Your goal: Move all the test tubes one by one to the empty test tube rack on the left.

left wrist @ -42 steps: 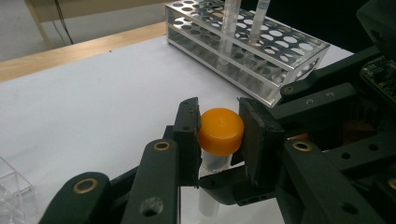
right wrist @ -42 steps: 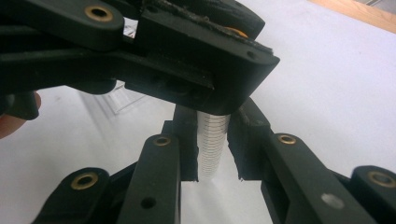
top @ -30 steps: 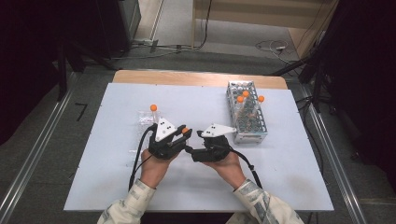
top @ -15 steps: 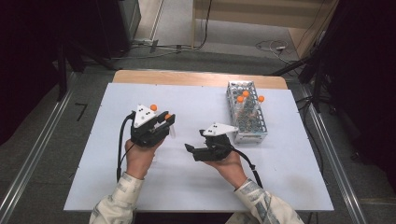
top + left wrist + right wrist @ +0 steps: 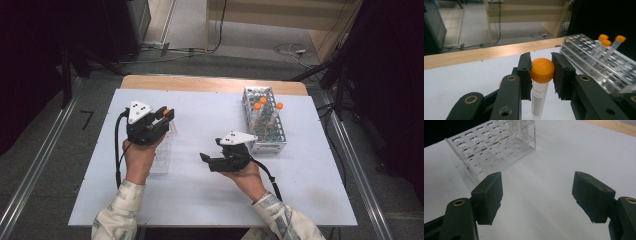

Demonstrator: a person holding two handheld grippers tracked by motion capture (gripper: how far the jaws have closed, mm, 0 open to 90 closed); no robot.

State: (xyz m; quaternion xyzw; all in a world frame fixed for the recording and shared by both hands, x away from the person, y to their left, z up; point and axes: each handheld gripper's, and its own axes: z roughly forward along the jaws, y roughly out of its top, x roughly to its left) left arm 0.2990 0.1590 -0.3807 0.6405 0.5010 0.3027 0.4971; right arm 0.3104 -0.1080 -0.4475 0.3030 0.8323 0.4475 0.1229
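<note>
Left gripper (image 5: 167, 114) has swung out from beside right gripper (image 5: 204, 158) to left half of table (image 5: 210, 195), lifted — jaws clamped on orange cap of tube (image 5: 541, 82), tube hanging upright between pads, clear of tabletop. Judgement: tube picked up, next bound for rack (image 5: 264, 120) at far right. Right gripper unmoved near table middle, jaws spread wide, nothing between — pointing left. Second, clear rack (image 5: 162, 150) lies under left hand.

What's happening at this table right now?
A person is working with a tool in each hand. The left tool is shut on an orange-capped tube, gripped at the cap and hanging upright above the white table. The right tool is open and holds nothing. A clear rack at the right holds three more capped tubes.
</note>
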